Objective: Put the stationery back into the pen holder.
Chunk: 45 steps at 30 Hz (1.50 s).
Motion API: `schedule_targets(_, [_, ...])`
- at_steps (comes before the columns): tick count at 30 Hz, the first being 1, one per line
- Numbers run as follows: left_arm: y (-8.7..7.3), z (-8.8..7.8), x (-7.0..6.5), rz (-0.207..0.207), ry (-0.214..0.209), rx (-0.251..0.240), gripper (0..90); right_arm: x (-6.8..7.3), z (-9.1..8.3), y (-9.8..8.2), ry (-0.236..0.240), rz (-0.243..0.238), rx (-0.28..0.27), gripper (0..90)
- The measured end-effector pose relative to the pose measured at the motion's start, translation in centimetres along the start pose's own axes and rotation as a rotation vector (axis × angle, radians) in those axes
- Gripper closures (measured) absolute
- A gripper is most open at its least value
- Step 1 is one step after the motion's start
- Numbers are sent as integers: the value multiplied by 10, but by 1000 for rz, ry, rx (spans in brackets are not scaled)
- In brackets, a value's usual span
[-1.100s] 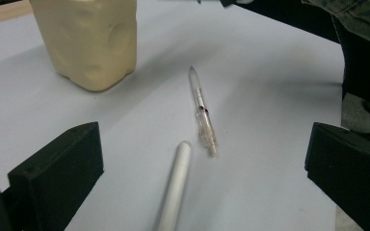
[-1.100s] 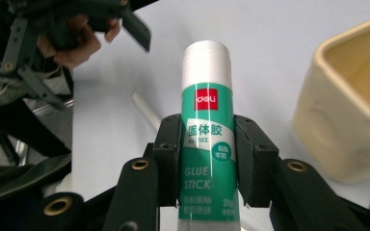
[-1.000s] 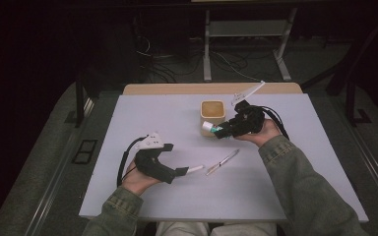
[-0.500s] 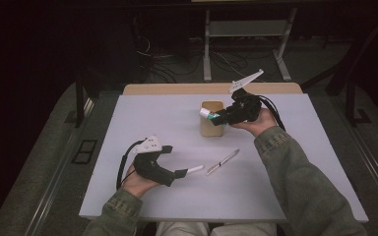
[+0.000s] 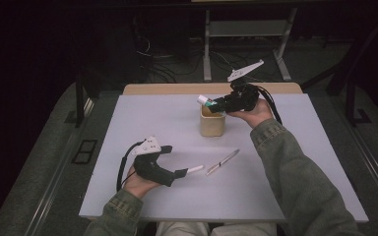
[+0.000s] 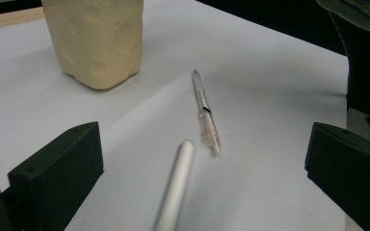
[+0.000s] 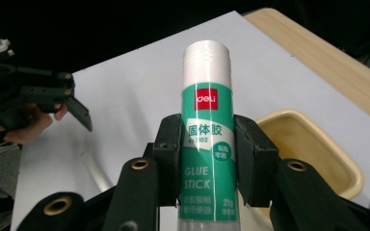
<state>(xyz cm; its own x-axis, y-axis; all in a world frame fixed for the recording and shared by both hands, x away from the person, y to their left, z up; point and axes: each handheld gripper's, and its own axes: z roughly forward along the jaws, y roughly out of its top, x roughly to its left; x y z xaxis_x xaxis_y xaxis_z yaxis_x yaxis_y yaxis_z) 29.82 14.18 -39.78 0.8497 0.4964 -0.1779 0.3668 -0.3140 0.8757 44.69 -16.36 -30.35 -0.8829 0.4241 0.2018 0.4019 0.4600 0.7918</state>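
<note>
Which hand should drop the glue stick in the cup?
Right. Its gripper already clamps the glue stick above the cup; the left gripper sits open by the pens.

I hold my right gripper (image 5: 210, 102) just above the cup (image 5: 212, 123), clamped on a glue stick (image 5: 205, 101). My left gripper (image 5: 189, 171) rests nearer me, beside a pen (image 5: 222, 162).

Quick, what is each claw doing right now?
Left gripper: open, holding nothing.
Right gripper: closed on the glue stick.
</note>
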Motion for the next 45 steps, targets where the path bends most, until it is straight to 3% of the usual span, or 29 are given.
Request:
schedule_targets(11, [-2, -2, 1, -5, 1, -15, 0, -14, 5, 5, -14, 8, -56, 647])
schedule_targets(23, [-3, -5, 4, -16, 5, -33, 0, -32, 22, -3, -26, 51, -100, 648])
schedule_targets(45, [-5, -7, 6, -17, 10, -37, 0, -49, 51, -28, -50, 102, -111, 647])
